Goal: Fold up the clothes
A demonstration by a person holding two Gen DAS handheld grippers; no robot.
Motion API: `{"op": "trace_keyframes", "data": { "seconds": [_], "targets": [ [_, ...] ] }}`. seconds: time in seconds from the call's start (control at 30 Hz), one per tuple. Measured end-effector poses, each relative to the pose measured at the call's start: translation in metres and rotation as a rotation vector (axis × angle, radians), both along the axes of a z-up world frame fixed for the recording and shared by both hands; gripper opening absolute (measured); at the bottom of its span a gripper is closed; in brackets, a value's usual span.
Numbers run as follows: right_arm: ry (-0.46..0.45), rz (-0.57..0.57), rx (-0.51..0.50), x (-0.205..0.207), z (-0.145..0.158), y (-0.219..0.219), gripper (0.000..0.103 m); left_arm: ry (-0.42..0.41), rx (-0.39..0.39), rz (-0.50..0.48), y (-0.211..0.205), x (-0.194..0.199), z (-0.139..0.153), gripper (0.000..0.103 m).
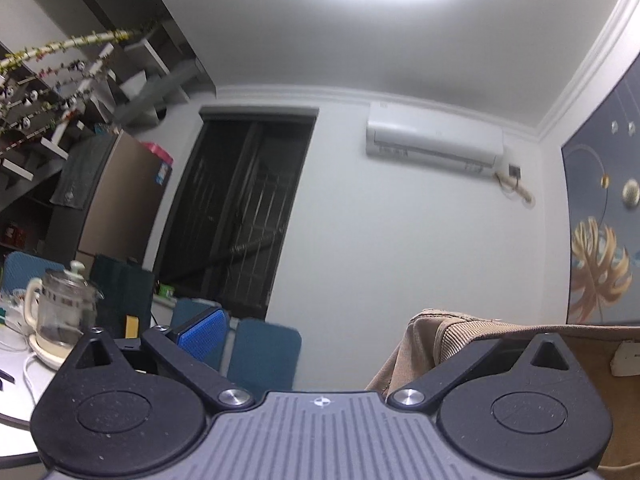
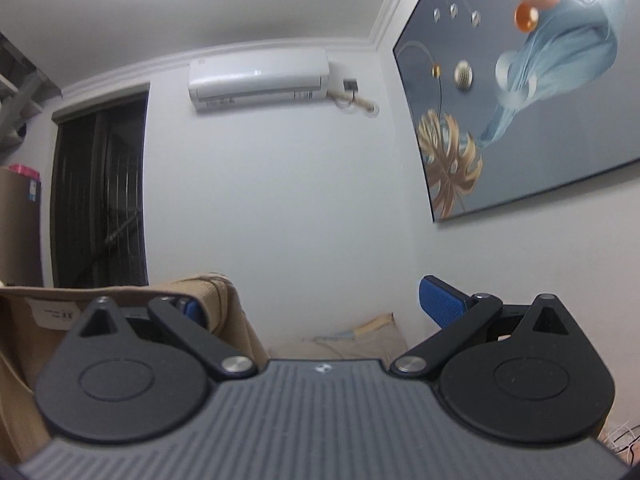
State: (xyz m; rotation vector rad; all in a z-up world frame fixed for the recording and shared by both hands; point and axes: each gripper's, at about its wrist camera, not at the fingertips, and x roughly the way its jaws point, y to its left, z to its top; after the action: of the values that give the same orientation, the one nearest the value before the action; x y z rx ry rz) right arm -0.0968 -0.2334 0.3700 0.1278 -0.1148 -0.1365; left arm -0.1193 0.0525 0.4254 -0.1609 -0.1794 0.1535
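A tan corduroy garment [image 1: 460, 336] hangs raised between the two grippers, its inside label showing. In the left wrist view my left gripper [image 1: 320, 336] is open wide; its blue left pad [image 1: 202, 336] is bare and the right finger is hidden behind the cloth edge. In the right wrist view the same garment [image 2: 132, 320] drapes over the left finger of my right gripper [image 2: 316, 308], which is open wide, with its blue right pad [image 2: 442, 300] bare. The cloth lies against one finger of each gripper, not pinched.
Both cameras tilt up at a white wall with an air conditioner [image 2: 260, 78], a dark door [image 1: 240, 208] and a large painting [image 2: 520, 100]. A glass kettle [image 1: 60, 312] stands on a white table at left; blue chairs [image 1: 264, 352] stand behind.
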Motion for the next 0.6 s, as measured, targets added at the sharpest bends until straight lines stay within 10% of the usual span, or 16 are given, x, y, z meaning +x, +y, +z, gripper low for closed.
{"op": "trace_keyframes", "data": {
  "seconds": [0.6],
  "targets": [
    [0.333, -0.056, 0.099, 0.430, -0.211, -0.039, 0.103, 0.400, 0.059, 0.005, -0.055, 0.479, -0.274, 0.103]
  ]
}}
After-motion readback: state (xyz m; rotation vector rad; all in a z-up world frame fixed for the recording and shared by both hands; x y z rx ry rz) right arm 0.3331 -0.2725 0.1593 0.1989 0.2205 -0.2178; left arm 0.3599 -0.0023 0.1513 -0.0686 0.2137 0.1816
